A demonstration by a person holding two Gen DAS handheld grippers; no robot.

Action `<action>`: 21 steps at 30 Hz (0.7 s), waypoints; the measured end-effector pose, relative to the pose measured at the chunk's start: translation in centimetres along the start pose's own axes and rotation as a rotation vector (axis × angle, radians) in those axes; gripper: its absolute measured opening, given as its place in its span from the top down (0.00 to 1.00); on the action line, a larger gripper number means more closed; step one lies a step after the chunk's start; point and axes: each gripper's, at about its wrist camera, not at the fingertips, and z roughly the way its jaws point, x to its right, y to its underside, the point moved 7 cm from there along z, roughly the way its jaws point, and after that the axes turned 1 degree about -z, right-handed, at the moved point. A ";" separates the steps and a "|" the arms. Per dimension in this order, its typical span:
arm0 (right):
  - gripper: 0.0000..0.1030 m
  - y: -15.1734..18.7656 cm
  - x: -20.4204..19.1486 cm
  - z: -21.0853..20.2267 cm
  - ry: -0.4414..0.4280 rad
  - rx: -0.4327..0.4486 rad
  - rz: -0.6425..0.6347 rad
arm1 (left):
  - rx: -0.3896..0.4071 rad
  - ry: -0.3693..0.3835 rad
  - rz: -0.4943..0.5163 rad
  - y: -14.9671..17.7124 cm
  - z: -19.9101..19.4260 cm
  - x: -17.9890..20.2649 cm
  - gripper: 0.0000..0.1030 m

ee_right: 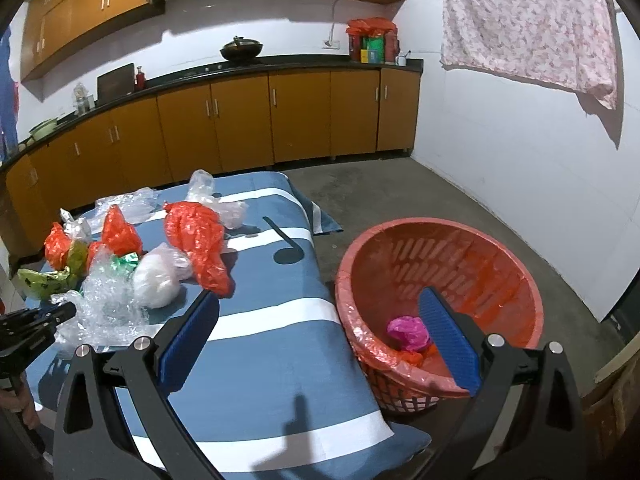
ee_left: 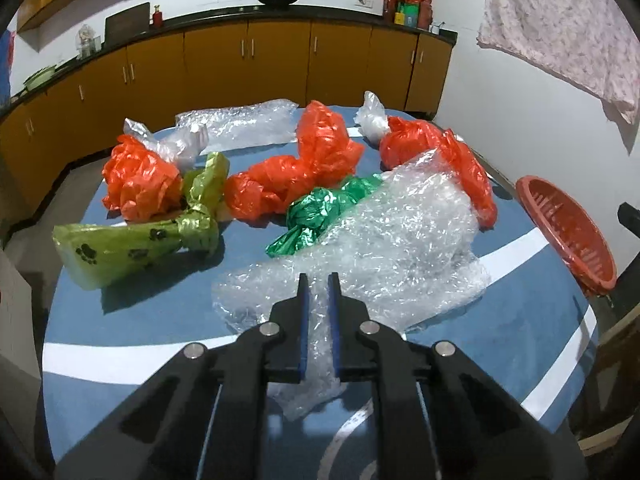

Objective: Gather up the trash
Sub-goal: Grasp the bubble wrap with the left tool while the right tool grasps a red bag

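My left gripper (ee_left: 319,280) is shut on a sheet of clear bubble wrap (ee_left: 384,240) at the near side of the blue-and-white cloth (ee_left: 120,332). Behind it lie a green foil bag (ee_left: 316,216), a yellow-green paw-print bag (ee_left: 120,248) and several orange bags (ee_left: 136,180). My right gripper (ee_right: 320,300) is open and empty, held above the gap between the cloth (ee_right: 260,340) and the red basket (ee_right: 400,256) on the floor. A pink bag (ee_right: 408,330) lies in the basket. The left gripper (ee_right: 60,312) shows at the left edge, on the bubble wrap (ee_right: 108,296).
More clear plastic (ee_left: 240,120) lies at the cloth's far side. The red basket (ee_left: 568,232) stands right of the cloth. Orange kitchen cabinets (ee_right: 240,120) run along the back wall. A floral cloth (ee_right: 528,20) hangs at upper right. The concrete floor (ee_right: 400,192) lies beyond the basket.
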 end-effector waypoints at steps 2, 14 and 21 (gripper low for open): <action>0.04 -0.1 -0.3 -0.3 -0.003 0.006 -0.007 | 0.006 -0.002 -0.008 0.0 -0.4 -0.1 0.92; 0.04 -0.7 -2.0 -1.5 -0.030 0.030 -0.028 | 0.118 -0.007 -0.052 -1.6 -5.7 -1.5 0.93; 0.06 -1.3 -3.6 -1.0 -0.080 0.039 -0.015 | 0.173 -0.041 -0.100 -2.8 -8.1 -2.4 0.93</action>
